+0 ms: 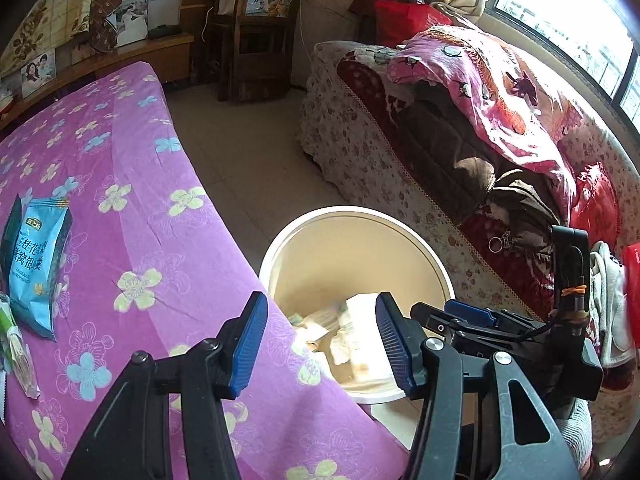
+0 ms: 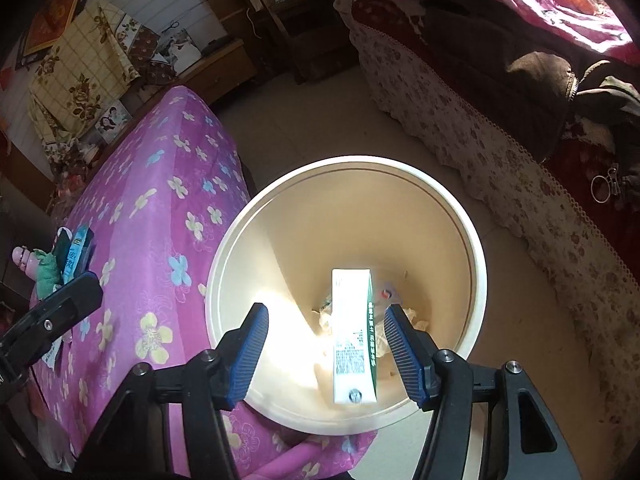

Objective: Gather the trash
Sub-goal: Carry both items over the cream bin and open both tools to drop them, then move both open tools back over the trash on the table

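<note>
Bin [image 1: 352,236] contents blurred; wrapper [image 1: 18,344] edge-cropped.

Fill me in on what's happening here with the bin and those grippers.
A person is clearing trash off the purple flowered table into a white bin on the floor beside it. The right gripper is open above the bin, with a white-and-green carton between its fingers, apparently dropping in. The left gripper is open and empty. A blue snack packet is on the table.
</note>
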Demonstrator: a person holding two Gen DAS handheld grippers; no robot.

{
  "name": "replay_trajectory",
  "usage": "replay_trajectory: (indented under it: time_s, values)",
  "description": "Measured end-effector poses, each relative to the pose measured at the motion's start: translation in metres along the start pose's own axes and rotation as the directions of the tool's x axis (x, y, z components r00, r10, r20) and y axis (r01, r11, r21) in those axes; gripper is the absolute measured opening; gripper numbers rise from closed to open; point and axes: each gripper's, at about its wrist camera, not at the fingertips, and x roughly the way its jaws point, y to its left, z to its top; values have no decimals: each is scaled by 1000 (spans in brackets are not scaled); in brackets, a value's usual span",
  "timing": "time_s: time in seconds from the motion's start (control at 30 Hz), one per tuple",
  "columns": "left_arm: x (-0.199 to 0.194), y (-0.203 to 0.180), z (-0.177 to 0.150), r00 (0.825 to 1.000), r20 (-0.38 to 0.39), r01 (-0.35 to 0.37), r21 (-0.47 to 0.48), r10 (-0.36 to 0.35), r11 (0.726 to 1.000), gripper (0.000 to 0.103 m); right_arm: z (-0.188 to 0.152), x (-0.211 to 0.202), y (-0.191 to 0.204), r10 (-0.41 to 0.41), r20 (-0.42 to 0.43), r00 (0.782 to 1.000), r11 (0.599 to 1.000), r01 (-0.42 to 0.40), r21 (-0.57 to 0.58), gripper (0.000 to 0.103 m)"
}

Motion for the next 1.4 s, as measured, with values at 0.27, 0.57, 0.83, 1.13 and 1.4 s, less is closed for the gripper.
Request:
replay_trajectory:
  time_s: [0.27, 0.57, 0.83, 1.13, 1.4]
  values:
    - [-10, 5, -5, 1000, 18, -25, 6, 25, 1000, 58, -6, -5, 18, 8, 7, 1000, 999, -8, -40, 64]
    - [-24, 22, -10, 997, 44, -60, -17, 61, 998, 64, -9, -11, 34, 12, 17, 1000, 998, -11, -67, 64]
    - [-43, 39, -18, 995, 71, -73, -50, 76, 996, 75, -11, -21, 54, 42, 31, 999, 996, -40, -85, 64]
    - [-73, 69, -29, 984, 96, -146, -71, 152, 987, 75, -16, -27, 90, 80, 31, 996, 987, -75, -141, 65]
    - [-98, 108, -45, 965, 106, -230, -111, 242, 967, 75, -23, -23, 129, 112, 14, 994, 973, -107, -203, 65]
